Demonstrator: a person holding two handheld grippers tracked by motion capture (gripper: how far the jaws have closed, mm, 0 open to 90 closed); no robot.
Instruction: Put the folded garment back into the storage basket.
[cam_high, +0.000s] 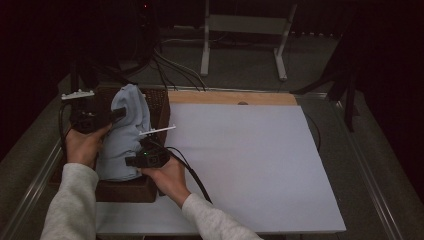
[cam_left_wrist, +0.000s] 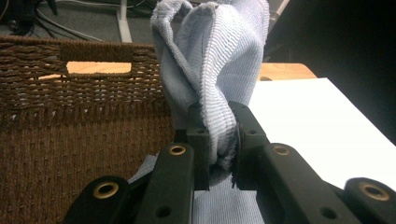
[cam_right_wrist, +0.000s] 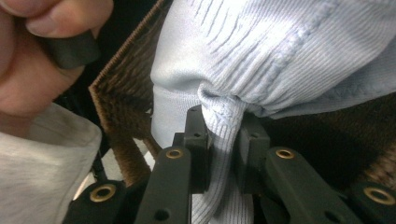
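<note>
both grippers are gripping the pale blue cloth (cam_high: 125, 132) above the woven basket (cam_high: 159, 102): the left gripper (cam_left_wrist: 218, 140) is clamping a fold between its jaws, the right gripper (cam_right_wrist: 223, 140) is pinching a bunched edge. the cloth is hanging partly lifted, its lower part in the basket; carrying it over to the white worktop (cam_high: 250, 160) seems to be left.

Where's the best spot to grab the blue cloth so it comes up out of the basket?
Probably by a bunched fold, coming from the basket's open top. The blue cloth is soft and ribbed, so it gathers into pinchable ridges. The left claw and right claw each already squeeze one such fold, at different spots, which should spread the cloth when lifted.
</note>
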